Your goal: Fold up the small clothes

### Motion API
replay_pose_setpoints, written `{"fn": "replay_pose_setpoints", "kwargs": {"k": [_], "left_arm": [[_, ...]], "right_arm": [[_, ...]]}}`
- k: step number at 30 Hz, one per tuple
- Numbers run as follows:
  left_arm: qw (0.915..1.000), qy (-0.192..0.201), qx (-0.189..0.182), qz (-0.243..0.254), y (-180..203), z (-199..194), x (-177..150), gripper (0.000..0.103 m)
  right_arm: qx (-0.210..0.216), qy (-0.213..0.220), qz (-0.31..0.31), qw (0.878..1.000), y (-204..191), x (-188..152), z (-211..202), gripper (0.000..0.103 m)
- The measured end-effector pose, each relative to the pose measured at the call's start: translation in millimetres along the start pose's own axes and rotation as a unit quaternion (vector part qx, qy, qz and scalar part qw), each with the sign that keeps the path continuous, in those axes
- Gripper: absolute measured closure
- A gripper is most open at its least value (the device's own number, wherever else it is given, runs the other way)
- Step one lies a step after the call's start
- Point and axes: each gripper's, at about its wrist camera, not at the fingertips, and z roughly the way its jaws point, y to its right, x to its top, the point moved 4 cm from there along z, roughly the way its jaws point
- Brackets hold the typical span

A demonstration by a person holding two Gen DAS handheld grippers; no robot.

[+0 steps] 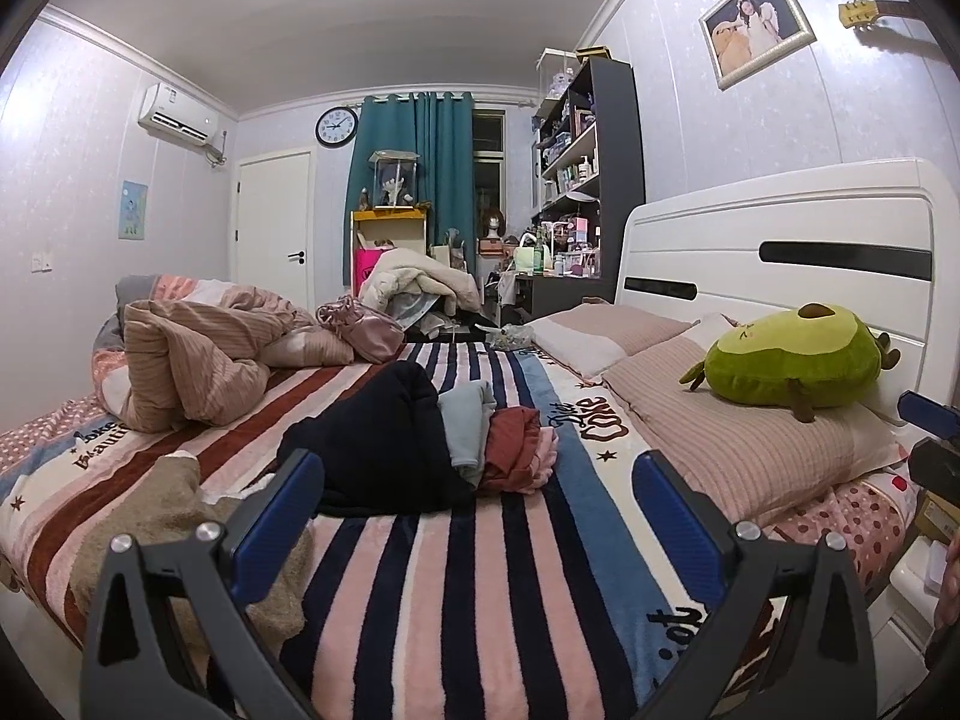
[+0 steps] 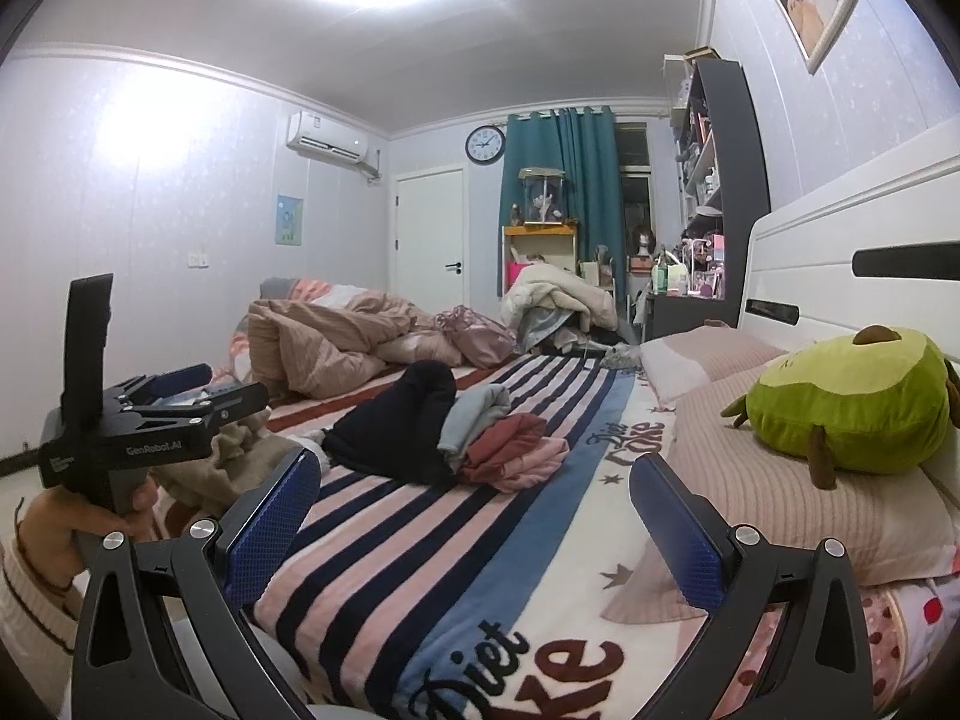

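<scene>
A pile of small clothes lies on the striped blanket: a dark navy garment, a grey-blue one, a rust-red one and a pink one. The pile also shows in the right wrist view, with the navy garment and the red one. A tan knit garment lies at the near left. My left gripper is open and empty, short of the pile. My right gripper is open and empty, above the blanket's near part.
A green avocado plush lies on striped pillows by the white headboard. A crumpled tan duvet and a pink bag lie at the far left. The left gripper's body shows at left in the right wrist view.
</scene>
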Motion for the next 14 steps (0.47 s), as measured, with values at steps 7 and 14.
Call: {"fn": "replay_pose_setpoints", "kwargs": {"k": [7,14], "left_arm": [[1.0,0.001,0.0,0.001,0.2,-0.5,-0.1,0.001],[1.0,0.002,-0.009,0.005,1.7,-2.6,-1.8,0.001]], "right_arm": [[0.0,0.0,0.001,1.0,-0.6,0.0,-0.5,0.0],[0.0,0.0,-0.001,1.0,-1.6,0.2,-1.3,0.0]]}}
